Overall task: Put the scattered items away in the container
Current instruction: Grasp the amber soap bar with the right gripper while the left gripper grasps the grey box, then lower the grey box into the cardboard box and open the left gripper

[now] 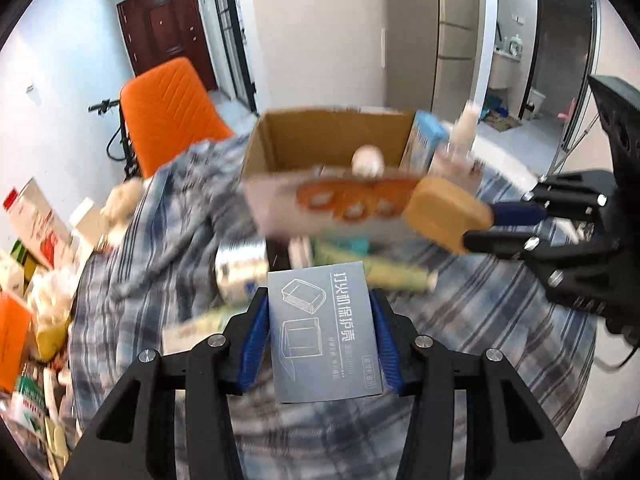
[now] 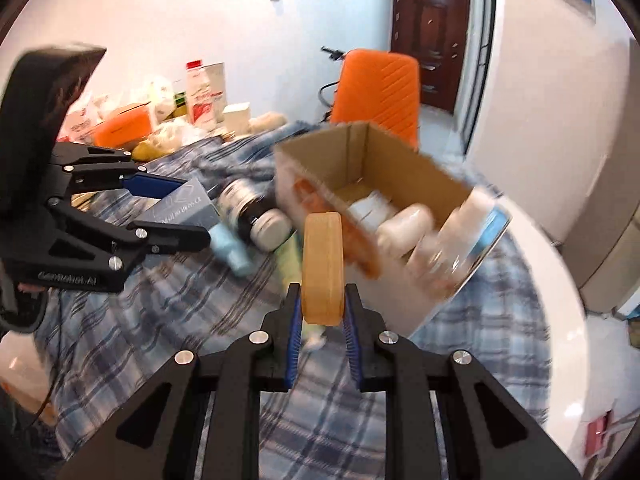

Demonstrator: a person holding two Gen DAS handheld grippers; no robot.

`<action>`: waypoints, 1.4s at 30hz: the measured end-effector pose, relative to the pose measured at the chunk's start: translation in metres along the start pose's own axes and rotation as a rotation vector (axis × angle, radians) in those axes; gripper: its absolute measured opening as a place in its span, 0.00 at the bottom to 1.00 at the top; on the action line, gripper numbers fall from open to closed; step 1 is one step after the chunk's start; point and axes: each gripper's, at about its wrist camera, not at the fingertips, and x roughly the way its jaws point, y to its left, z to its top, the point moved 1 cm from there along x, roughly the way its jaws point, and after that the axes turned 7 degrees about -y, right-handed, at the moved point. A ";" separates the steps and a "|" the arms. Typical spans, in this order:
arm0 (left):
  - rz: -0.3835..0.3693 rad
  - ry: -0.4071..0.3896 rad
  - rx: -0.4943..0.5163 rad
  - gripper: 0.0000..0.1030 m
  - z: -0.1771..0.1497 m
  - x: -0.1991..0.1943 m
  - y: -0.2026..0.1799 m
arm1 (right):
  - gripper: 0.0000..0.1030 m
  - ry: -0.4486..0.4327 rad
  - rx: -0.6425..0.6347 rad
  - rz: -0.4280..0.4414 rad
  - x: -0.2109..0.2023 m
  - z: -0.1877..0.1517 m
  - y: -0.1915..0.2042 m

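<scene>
My left gripper (image 1: 320, 312) is shut on a flat grey-blue box with printed outlines (image 1: 324, 332), held above the plaid cloth; it also shows in the right wrist view (image 2: 176, 208). My right gripper (image 2: 322, 300) is shut on a tan rounded case (image 2: 322, 268), also seen in the left wrist view (image 1: 446, 212), in front of the open cardboard box (image 1: 328, 140). The cardboard box (image 2: 376, 164) holds white items and a blue-and-white pack. A dark jar with a white lid (image 2: 256, 212), a light blue tube (image 2: 232, 250) and a pale green tube (image 1: 384, 274) lie on the cloth.
A plaid cloth (image 2: 160, 312) covers the round white table (image 2: 560, 280). An orange chair (image 1: 168, 112) stands behind the table. Cartons, bags and an orange box (image 2: 124, 128) are piled at the table's far side. A brown door (image 1: 168, 28) is in the back.
</scene>
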 end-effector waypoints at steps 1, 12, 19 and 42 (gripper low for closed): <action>0.002 -0.010 -0.004 0.50 0.007 0.001 -0.001 | 0.18 -0.009 -0.007 -0.021 0.001 0.006 0.000; 0.028 -0.102 -0.043 0.50 0.080 0.020 0.000 | 0.18 -0.068 0.037 -0.165 0.009 0.054 -0.017; -0.020 -0.044 -0.087 0.50 0.095 0.063 0.018 | 0.18 -0.045 0.086 -0.213 0.034 0.060 -0.039; -0.018 -0.013 -0.031 0.50 0.105 0.106 0.022 | 0.18 0.066 0.223 -0.198 0.049 0.074 -0.049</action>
